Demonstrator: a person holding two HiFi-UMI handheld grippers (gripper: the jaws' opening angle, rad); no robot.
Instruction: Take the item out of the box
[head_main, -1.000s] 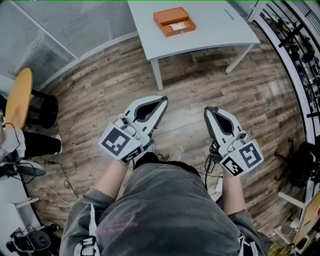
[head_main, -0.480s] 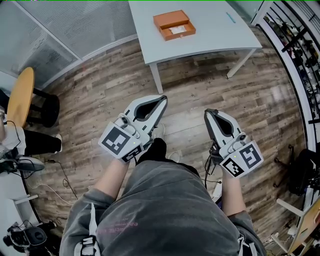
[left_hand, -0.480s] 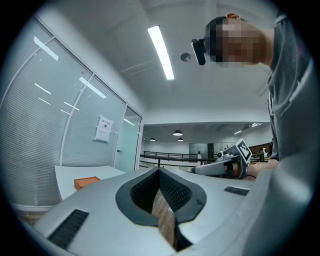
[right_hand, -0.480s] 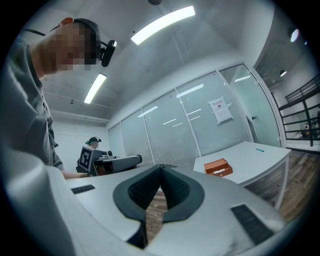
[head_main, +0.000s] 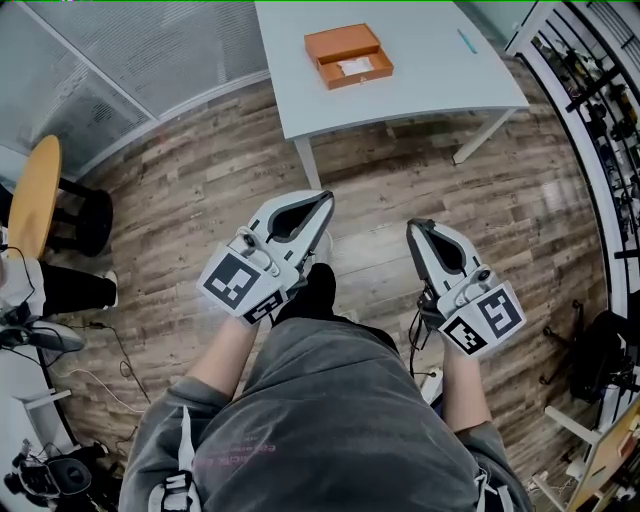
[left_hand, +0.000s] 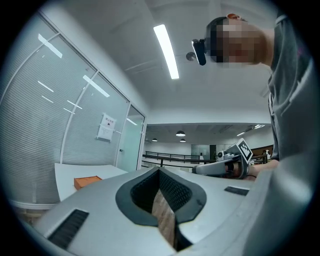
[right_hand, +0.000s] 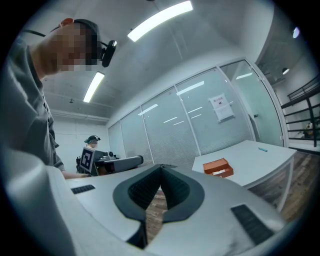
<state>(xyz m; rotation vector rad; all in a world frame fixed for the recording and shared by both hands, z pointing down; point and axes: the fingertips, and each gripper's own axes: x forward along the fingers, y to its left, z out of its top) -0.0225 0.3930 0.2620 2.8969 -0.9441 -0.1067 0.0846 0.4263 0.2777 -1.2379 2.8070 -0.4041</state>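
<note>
An orange box (head_main: 348, 55) lies open on the white table (head_main: 420, 70) at the top of the head view, with a white item (head_main: 356, 67) in its tray. Both grippers hang over the wooden floor, well short of the table. My left gripper (head_main: 328, 198) is shut with nothing between its jaws. My right gripper (head_main: 411, 228) is likewise shut and empty. The left gripper view shows the orange box (left_hand: 87, 181) far off to the left of the left gripper (left_hand: 159, 171). In the right gripper view the orange box (right_hand: 218, 167) sits to the right of the right gripper (right_hand: 161, 167).
A teal pen (head_main: 465, 40) lies on the table's right side. A round wooden stool (head_main: 35, 195) and another person's legs (head_main: 70, 288) are at the left. Metal racks (head_main: 600, 90) run along the right. Cables lie on the floor at lower left.
The table and the box have slid lower in the head view, so they are nearer. Both grippers keep their pose and stay shut.
</note>
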